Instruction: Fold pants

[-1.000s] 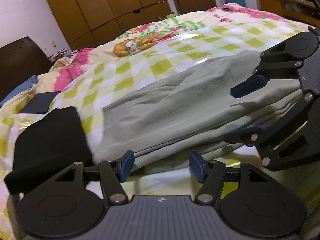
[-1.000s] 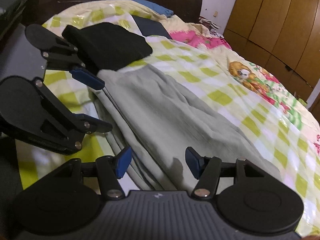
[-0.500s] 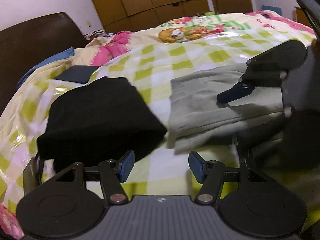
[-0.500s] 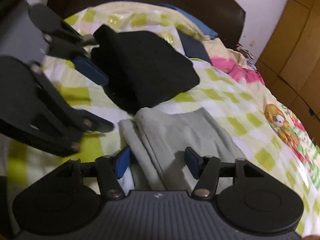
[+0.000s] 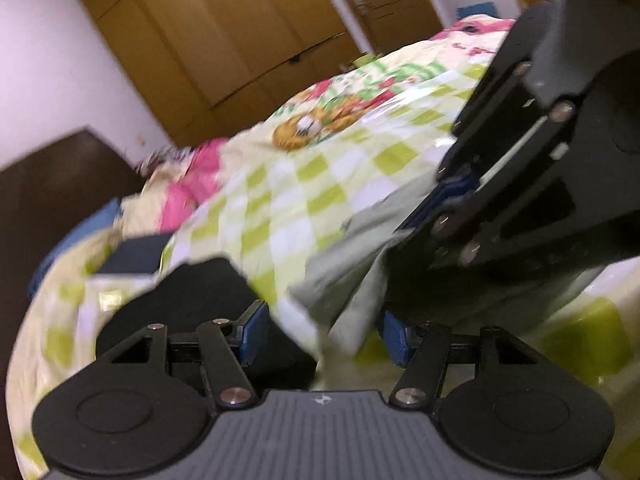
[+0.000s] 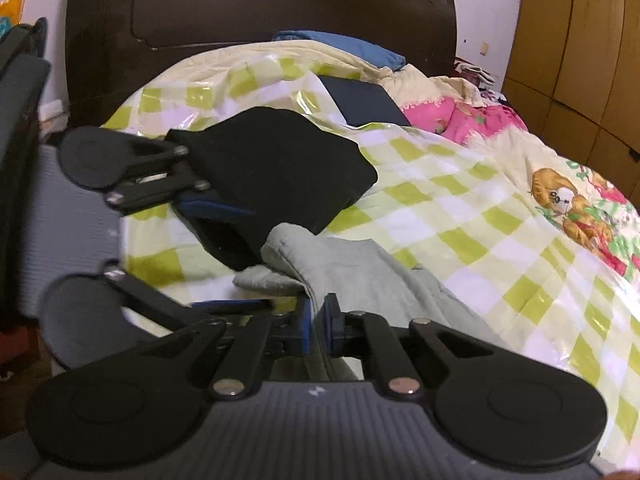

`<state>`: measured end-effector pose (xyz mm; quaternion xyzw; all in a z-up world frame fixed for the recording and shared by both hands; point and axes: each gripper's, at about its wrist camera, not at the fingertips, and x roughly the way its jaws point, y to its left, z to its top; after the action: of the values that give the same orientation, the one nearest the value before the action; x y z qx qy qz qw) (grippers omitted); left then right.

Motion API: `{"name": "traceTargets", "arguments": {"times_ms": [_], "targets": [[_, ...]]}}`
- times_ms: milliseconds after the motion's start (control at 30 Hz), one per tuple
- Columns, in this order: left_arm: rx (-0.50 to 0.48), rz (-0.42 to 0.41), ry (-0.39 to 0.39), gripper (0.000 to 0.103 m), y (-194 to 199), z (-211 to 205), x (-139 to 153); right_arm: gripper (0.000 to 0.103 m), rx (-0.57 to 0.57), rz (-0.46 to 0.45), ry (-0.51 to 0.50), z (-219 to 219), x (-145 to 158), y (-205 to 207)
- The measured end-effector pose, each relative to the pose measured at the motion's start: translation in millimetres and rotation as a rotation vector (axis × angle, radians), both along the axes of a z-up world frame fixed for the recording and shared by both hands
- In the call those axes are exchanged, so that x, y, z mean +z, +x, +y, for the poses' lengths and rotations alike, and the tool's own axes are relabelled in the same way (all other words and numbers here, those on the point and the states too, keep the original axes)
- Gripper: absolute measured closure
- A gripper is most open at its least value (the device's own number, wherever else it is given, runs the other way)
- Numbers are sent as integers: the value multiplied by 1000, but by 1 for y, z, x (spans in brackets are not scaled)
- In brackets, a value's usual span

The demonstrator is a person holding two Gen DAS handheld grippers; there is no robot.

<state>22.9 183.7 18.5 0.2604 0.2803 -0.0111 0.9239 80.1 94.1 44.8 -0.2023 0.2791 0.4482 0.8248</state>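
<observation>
The grey-green pants (image 6: pixel 360 272) lie folded lengthwise on the checked bedspread (image 6: pixel 460 208). My right gripper (image 6: pixel 316 324) is closing, and its blue pads pinch the near edge of the pants' end, which bunches up lifted off the bed. In the left wrist view the same gripper (image 5: pixel 452 200) holds the hanging cloth (image 5: pixel 344 264). My left gripper (image 5: pixel 325 334) stands open just left of the pants' end; a drooping corner of cloth shows between its fingers, untouched. From the right wrist view its (image 6: pixel 256 258) upper finger sits by a folded black garment (image 6: pixel 280 168).
The folded black garment (image 5: pixel 192 292) lies beside the pants' end towards the dark headboard (image 6: pixel 280 8). A flat navy item (image 6: pixel 360 100), a blue pillow (image 6: pixel 340 44) and a pink blanket (image 6: pixel 480 120) lie beyond. Wooden wardrobes (image 5: pixel 240 40) line the far wall.
The right jaws went from wide open to pinching the pants' end, which has come up off the bed. Both grippers moved along the pants towards the black garment and headboard.
</observation>
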Motion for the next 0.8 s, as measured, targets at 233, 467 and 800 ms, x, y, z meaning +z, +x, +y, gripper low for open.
{"name": "traceTargets", "arguments": {"times_ms": [233, 467, 800], "targets": [[10, -33, 106, 59, 17, -16, -4, 97, 15, -8, 21, -10, 2, 0], [55, -13, 1, 78, 33, -1, 15, 74, -26, -61, -10, -34, -9, -16], [83, -30, -114, 79, 40, 1, 41, 57, -182, -200, -100, -45, -37, -20]]}}
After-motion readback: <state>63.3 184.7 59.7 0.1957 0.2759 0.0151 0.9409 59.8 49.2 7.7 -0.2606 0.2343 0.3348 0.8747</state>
